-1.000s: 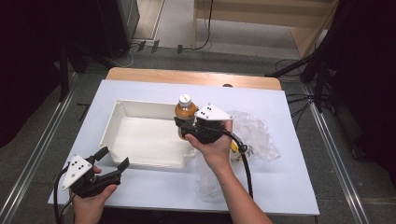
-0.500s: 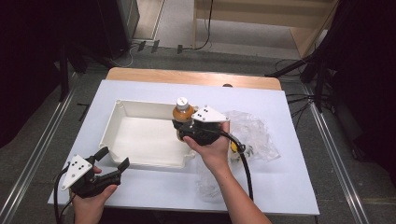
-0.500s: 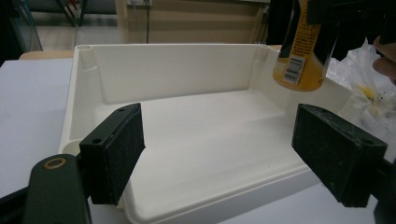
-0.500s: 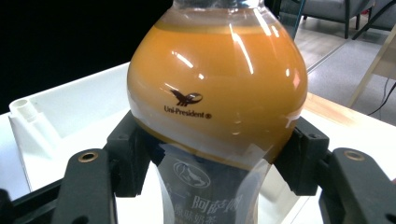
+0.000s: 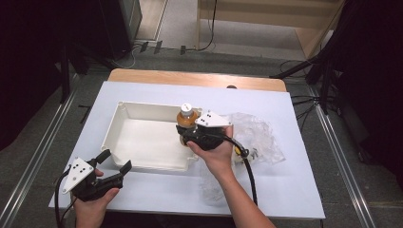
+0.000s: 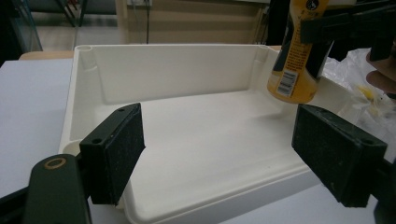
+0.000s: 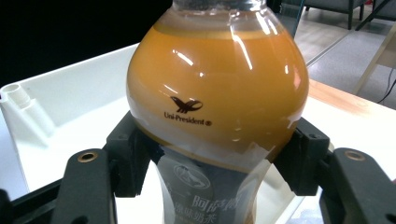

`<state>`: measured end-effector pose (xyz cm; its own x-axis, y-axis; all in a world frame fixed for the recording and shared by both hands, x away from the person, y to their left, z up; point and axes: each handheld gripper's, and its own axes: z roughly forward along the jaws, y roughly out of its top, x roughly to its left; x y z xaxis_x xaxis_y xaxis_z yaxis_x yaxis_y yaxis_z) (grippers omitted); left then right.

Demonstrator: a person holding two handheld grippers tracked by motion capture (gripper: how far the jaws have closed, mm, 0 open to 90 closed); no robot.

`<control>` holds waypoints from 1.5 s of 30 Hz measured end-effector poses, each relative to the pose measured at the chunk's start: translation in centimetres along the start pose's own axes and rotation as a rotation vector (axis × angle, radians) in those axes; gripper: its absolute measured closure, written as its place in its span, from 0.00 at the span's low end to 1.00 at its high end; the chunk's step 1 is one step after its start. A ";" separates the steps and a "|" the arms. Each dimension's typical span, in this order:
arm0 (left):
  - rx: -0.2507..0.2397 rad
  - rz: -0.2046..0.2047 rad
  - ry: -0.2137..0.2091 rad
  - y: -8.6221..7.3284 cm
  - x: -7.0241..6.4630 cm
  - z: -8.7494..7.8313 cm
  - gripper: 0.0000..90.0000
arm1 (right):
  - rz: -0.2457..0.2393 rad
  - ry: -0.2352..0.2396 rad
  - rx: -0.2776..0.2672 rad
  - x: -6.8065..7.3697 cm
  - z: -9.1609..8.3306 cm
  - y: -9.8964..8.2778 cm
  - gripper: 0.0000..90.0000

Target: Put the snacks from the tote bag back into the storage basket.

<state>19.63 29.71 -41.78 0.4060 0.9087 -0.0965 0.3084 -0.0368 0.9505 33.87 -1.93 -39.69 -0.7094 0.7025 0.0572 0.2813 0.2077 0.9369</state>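
1. Grey floor with cables and a wooden bench lies beyond a white surface, which rests on a wooden tabletop whose far edge shows at 12 o'clock.
2. Count: one bottle, one white tray, one crumpled clear plastic bag, two grippers.
3. One bottle of orange-brown drink stands upright over the tray's right end, at about 3 o'clock of the tray. From the left gripper view its base hangs just above the tray floor, not touching it.
4. Its look: round, bulging shoulder full of opaque orange liquid, a pale cap on top, a printed bird logo with the words "Uni-President", and a dark label lower down with a barcode on the side.
5. Right gripper: its fingers are clamped on the bottle below the bulge, one on each side, spread fairly wide around its body.
6. Left gripper sits at 7 o'clock of the tray, just off its near corner; its fingers stand wide apart with nothing between them.
7. Hard to make out: the bottle's cap is cut off in both gripper views, the lower label is partly hidden behind the fingers, and small yellow and dark items inside the bag at 3 o'clock cannot be identified.
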 end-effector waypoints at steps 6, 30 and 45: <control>-0.002 0.000 0.003 0.1 0.1 -0.1 0.19 | -0.003 -0.002 0.017 0.1 0.3 -0.5 0.41; -0.005 -0.001 -0.003 0.3 0.1 0.2 0.19 | 0.000 -0.005 0.073 -0.2 1.0 -2.2 0.40; -0.006 0.004 -0.016 0.4 -0.3 0.6 0.19 | -0.005 -0.007 0.076 -0.4 0.8 -2.9 0.33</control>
<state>20.14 29.19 -41.51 0.4207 0.9019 -0.0976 0.3021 -0.0379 0.9525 33.88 -2.31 -42.69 -0.7063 0.7062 0.0498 0.3264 0.2624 0.9081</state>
